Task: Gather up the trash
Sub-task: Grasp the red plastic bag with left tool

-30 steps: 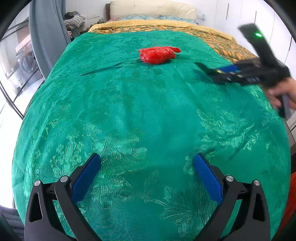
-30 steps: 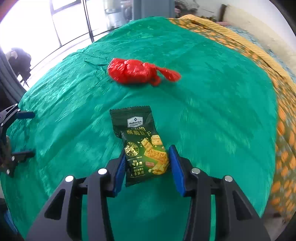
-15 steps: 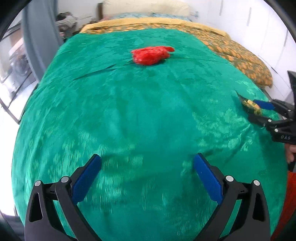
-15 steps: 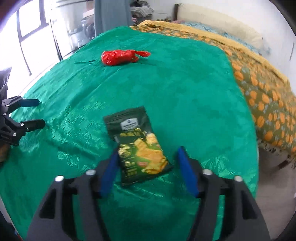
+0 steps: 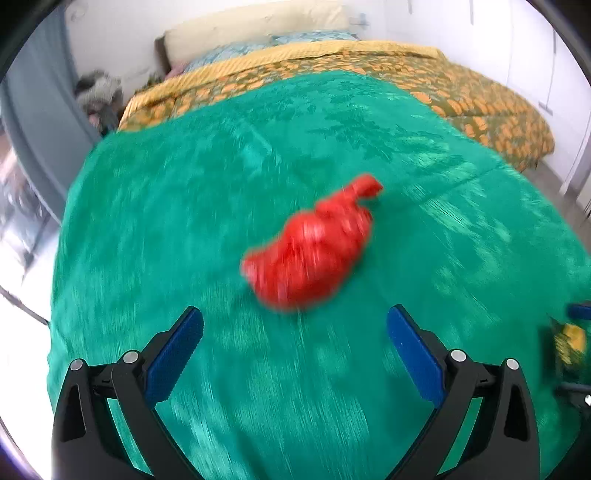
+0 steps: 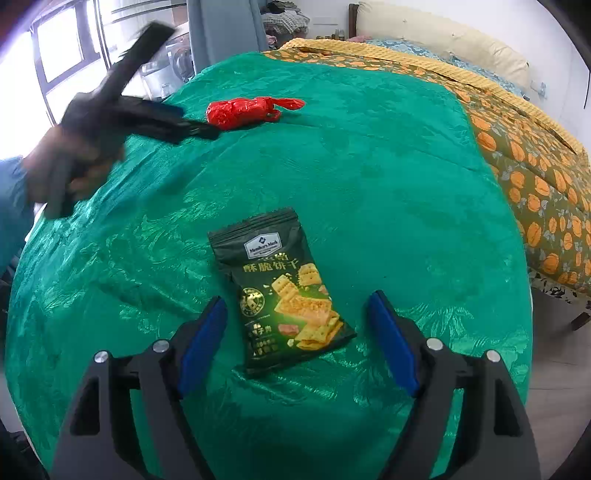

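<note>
On the bed's green bedspread (image 6: 369, 155) a dark green cracker packet (image 6: 284, 291) lies flat between the blue pads of the right hand-held gripper (image 6: 295, 339), whose jaws are opening; the pads stand clear of it on both sides. At ten o'clock from the packet sits a knotted red plastic bag (image 6: 243, 110). The left hand-held gripper (image 5: 295, 347) hangs wide open just short of that bag (image 5: 314, 254), nothing between its pads.

White walls (image 5: 424, 18), daylit window (image 6: 59, 55), bed (image 6: 369, 166) under green cover.
</note>
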The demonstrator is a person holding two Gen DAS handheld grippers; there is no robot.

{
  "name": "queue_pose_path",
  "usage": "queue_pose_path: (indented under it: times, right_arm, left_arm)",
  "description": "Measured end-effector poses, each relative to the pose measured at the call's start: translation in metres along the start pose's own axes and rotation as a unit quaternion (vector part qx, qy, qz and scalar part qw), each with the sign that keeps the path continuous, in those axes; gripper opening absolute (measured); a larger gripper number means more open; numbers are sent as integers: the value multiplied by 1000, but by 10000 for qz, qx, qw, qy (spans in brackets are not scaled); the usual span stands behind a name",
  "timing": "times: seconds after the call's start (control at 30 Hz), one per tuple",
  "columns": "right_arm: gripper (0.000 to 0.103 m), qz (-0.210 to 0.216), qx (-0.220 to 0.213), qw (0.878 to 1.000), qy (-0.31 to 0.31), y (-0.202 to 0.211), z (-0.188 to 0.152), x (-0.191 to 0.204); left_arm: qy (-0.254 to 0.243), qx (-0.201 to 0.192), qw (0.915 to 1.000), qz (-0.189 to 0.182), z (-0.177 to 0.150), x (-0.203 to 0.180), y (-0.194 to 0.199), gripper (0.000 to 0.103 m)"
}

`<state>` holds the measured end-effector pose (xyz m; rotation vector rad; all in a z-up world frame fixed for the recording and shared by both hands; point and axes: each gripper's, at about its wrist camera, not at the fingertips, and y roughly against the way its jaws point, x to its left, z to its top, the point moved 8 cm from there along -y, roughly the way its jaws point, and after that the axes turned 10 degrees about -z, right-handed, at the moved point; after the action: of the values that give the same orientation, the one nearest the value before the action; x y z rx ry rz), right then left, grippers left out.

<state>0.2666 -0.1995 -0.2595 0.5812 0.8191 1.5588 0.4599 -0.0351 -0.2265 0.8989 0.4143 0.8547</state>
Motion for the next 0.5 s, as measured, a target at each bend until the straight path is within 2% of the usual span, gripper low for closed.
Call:
queue_pose_path:
  times: [0.1, 0.23, 0.27, 0.3, 0.33, 0.37, 0.4, 0.5]
  right_arm:
    - [77, 10, 1, 10000, -16, -1, 0, -1]
    - [77, -30, -2, 10000, 4, -1, 0, -1]
    - [77, -25, -2, 10000, 0, -1, 0, -1]
    - [77, -20, -2, 10000, -2, -1, 0, -1]
    - [77, -20, -3, 10000, -3, -1, 0, -1]
    - [77, -23, -3, 10000, -3, -1, 0, -1]
    - [77, -22, -4, 10000, -4, -1, 0, -1]
    - [77, -23, -4, 10000, -7, -1, 0, -2]
  left_arm:
    - [-160, -107, 9997, 124, 19, 5, -13, 99]
    - [-341, -72, 9993, -136, 27, -2, -26, 97]
    - [-368, -38, 9990, -250, 26, -7, -27, 88]
    - [-379, 12, 9986, -366, 25, -12, -29, 73]
    - [-333, 38, 9981, -514, 23, -16, -30, 66]
    - [-279, 24, 9978, -605, 22, -19, -29, 51]
    - [-181, 27, 9976, -674, 20, -21, -27, 45]
    - [138, 14, 9985, -527, 9, -24, -13, 38]
